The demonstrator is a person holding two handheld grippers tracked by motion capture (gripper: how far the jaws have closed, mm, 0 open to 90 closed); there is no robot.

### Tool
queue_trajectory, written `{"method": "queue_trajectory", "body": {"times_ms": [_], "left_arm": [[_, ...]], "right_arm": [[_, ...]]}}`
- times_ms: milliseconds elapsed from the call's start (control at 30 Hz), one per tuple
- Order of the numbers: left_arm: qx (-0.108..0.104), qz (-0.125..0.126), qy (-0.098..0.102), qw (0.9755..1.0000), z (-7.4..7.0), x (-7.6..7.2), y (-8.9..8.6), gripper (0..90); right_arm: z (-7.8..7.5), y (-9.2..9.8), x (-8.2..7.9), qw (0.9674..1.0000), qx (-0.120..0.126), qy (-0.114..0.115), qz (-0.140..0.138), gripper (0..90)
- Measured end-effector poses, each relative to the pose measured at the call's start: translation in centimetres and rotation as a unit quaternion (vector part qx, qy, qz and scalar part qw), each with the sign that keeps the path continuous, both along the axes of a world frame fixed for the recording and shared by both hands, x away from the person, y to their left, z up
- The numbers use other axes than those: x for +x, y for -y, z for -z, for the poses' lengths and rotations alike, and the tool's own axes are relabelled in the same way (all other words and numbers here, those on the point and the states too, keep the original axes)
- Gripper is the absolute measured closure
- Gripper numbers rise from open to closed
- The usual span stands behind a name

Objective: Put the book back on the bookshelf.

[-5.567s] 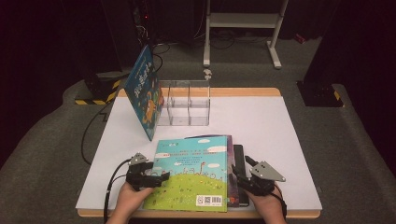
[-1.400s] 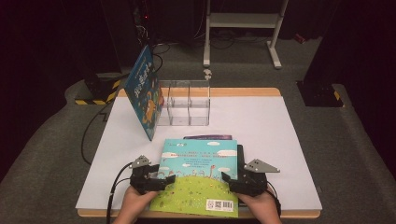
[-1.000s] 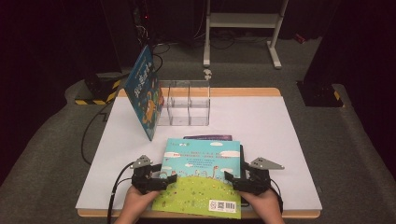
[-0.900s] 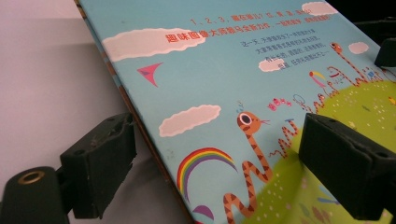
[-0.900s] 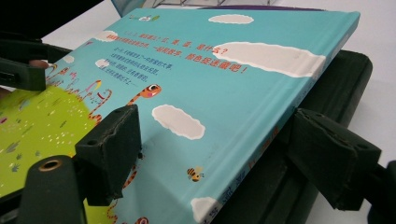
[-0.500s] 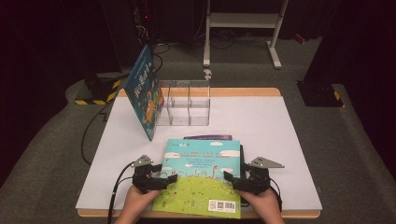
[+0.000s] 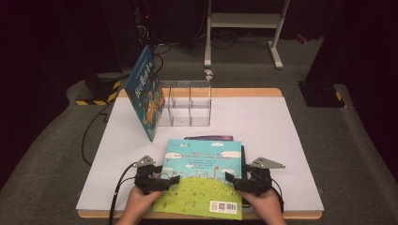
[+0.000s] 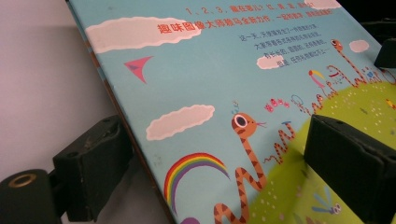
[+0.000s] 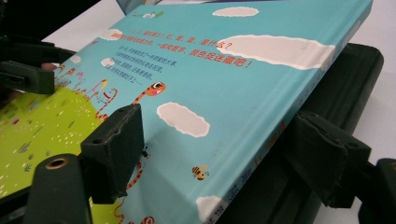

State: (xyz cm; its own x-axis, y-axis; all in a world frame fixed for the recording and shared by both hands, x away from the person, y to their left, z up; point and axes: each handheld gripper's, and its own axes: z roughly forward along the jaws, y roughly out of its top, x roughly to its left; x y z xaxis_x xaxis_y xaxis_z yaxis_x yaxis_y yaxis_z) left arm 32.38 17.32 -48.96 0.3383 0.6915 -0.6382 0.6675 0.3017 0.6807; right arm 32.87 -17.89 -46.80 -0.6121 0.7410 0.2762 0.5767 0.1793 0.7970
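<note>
Book (image 7: 204, 173): sky-blue cover, white clouds, green hill, orange striped snake, rainbow.

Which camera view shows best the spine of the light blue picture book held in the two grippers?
The right gripper view: the light blue picture book turns its spine edge toward that camera. The high view shows the whole cover but no spine. The left gripper view shows the cover and its opposite edge.

Purple book (image 7: 209, 137) mostly hidden under picture book (image 7: 202, 174); title unreadable.
</note>
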Motion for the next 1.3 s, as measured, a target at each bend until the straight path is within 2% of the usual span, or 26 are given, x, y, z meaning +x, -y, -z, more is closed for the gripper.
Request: {"method": "queue_trajectory", "body": {"times_ms": [133,200,233,267,367,400,500,667,700,733,833,933,967,1000,1067,1133,1167,1233,1267,1300], "left_arm": [[-0.001,-0.01,0.008,0.9999,-0.5,-0.1,-0.2,12.7],[0.008,-0.012,0.02,0.9997,-1.1,-0.1,-0.4,17.0],[0.008,-0.012,0.02,0.9997,-1.1,-0.1,-0.4,17.9],[0.01,-0.018,0.026,0.9994,-1.6,0.0,-0.5,19.3],[0.009,-0.024,0.034,0.9991,-2.1,0.2,-0.7,23.6],[0.01,-0.03,0.041,0.9987,-2.6,0.3,-0.7,24.4],[0.015,-0.031,0.049,0.9982,-3.2,0.5,-0.9,25.5],[0.004,-0.043,0.06,0.9973,-4.2,1.2,-1.1,30.1],[-0.002,-0.049,0.064,0.9968,-4.4,1.3,-1.1,30.7],[0.002,-0.048,0.07,0.9964,-4.6,1.4,-1.3,32.8],[-0.016,-0.064,0.079,0.9947,-5.1,1.8,-1.6,35.8],[-0.015,-0.072,0.091,0.9931,-5.5,2.2,-1.7,38.6],[-0.015,-0.072,0.091,0.9931,-5.5,2.2,-1.7,39.0],[-0.019,-0.077,0.102,0.9916,-5.7,2.3,-1.6,39.8],[-0.017,-0.077,0.106,0.9912,-5.9,2.4,-1.6,40.9],[-0.012,-0.081,0.126,0.9887,-6.5,2.7,-1.4,43.0],[-0.012,-0.081,0.126,0.9887,-6.5,2.7,-1.4,43.3],[-0.012,-0.086,0.134,0.9872,-6.9,3.0,-1.2,43.6],[-0.012,-0.09,0.142,0.9857,-7.1,3.3,-1.2,44.3],[-0.012,-0.09,0.142,0.9857,-7.1,3.3,-1.2,44.5]], "right_arm": [[-0.1,0.0,0.0,1.0,-0.001,-0.004,0.005,22.4],[-0.5,0.2,0.0,0.9999,0.004,-0.005,0.01,26.3],[-0.5,0.2,0.0,0.9999,0.004,-0.005,0.01,26.3],[-1.0,0.0,0.0,0.9998,0.0,0.006,0.016,28.3],[-1.6,-0.2,0.1,0.9996,-0.001,0.017,0.022,30.8],[-2.3,-0.3,0.3,0.9992,0.003,0.028,0.027,33.9],[-2.9,-0.5,0.4,0.9989,0.006,0.038,0.029,35.0],[-4.7,-1.4,1.4,0.9985,0.022,0.047,0.017,35.1],[-5.1,-1.7,1.5,0.9982,0.022,0.053,0.016,35.1],[-5.9,-2.1,2.0,0.9977,0.023,0.062,0.015,36.1],[-6.8,-2.3,2.5,0.9974,0.019,0.068,0.015,37.8],[-8.0,-2.7,3.3,0.9968,-0.001,0.079,0.012,37.3],[-8.2,-2.8,3.5,0.9967,-0.005,0.08,0.014,37.0],[-8.3,-2.8,3.7,0.9967,-0.007,0.079,0.018,36.6],[-8.4,-2.8,3.9,0.9966,-0.01,0.079,0.022,36.1],[-8.7,-2.7,4.4,0.996,-0.014,0.081,0.034,35.3],[-8.7,-2.7,4.4,0.996,-0.014,0.081,0.034,35.3],[-9.0,-2.6,4.6,0.9954,-0.014,0.086,0.04,35.2],[-9.2,-2.7,4.7,0.9946,-0.017,0.092,0.045,35.0],[-9.3,-2.8,4.8,0.994,-0.017,0.097,0.047,35.0]]}}
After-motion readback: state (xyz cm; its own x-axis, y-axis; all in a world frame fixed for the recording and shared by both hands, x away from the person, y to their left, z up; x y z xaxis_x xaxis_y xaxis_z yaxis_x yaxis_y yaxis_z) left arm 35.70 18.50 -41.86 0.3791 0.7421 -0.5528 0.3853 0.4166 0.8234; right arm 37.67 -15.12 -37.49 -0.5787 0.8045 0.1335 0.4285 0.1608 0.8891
